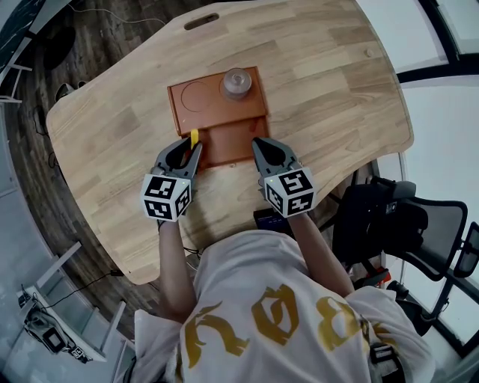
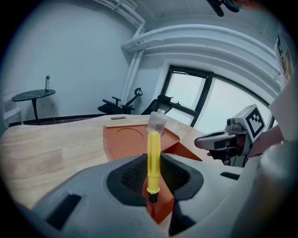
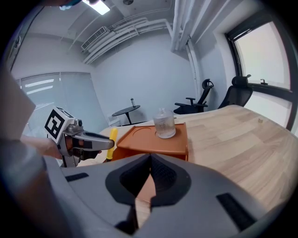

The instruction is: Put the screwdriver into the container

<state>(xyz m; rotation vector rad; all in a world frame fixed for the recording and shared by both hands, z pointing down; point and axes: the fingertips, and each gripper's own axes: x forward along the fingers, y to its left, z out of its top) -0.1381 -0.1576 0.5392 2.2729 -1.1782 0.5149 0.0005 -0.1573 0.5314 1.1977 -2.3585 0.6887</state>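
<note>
An orange container (image 1: 217, 112) lies on the wooden table (image 1: 322, 97), with a round recess at the back and a lower open compartment at its near end. My left gripper (image 1: 191, 147) is shut on a yellow-handled screwdriver (image 1: 194, 138) at the container's near left corner. In the left gripper view the screwdriver (image 2: 153, 158) stands upright between the jaws, handle up, above the container's edge (image 2: 125, 142). My right gripper (image 1: 258, 143) is shut with nothing in it at the near right corner; in its own view the jaws (image 3: 150, 160) meet before the container (image 3: 153, 142).
A clear glass bottle (image 1: 236, 84) stands on the container's far right part. A black office chair (image 1: 404, 224) is to the right of the table. A slot (image 1: 202, 21) is cut near the table's far edge. A round side table (image 2: 32, 95) stands across the room.
</note>
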